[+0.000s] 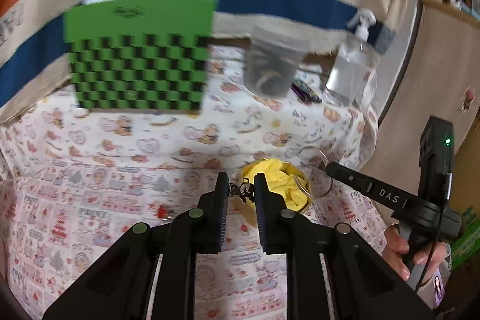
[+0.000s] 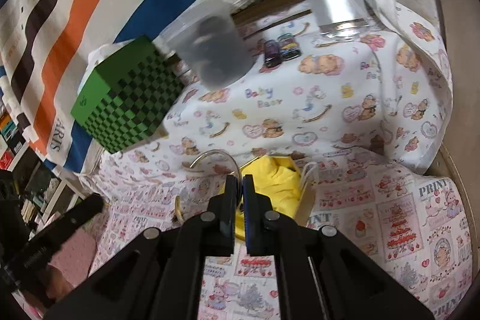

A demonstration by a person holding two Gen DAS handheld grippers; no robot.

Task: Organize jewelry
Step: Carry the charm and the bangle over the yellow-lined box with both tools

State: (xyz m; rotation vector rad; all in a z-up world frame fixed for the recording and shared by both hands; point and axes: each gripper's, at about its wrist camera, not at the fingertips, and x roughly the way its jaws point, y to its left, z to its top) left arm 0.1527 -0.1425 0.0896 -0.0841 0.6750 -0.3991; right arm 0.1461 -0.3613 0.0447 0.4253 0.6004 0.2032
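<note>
A small open box lined with yellow cloth [image 1: 282,182] sits on the patterned cloth; it also shows in the right wrist view [image 2: 276,179]. My left gripper [image 1: 241,182] is open, with a small dark metal charm on a chain [image 1: 243,190] between its fingertips, just left of the box. My right gripper [image 2: 240,185] is shut on a clear thin bangle [image 2: 216,159] that arcs up from its tips beside the box. In the left wrist view the right gripper [image 1: 327,167] shows at right, holding the bangle [image 1: 312,152]. A gold ring [image 2: 179,207] lies to the left.
A green checkered box [image 1: 138,56] stands at the back left. A clear cup with dark contents [image 1: 271,62] and a spray bottle [image 1: 351,62] stand at the back. Small dark jars [image 2: 282,48] lie near the cup. The table edge runs along the right.
</note>
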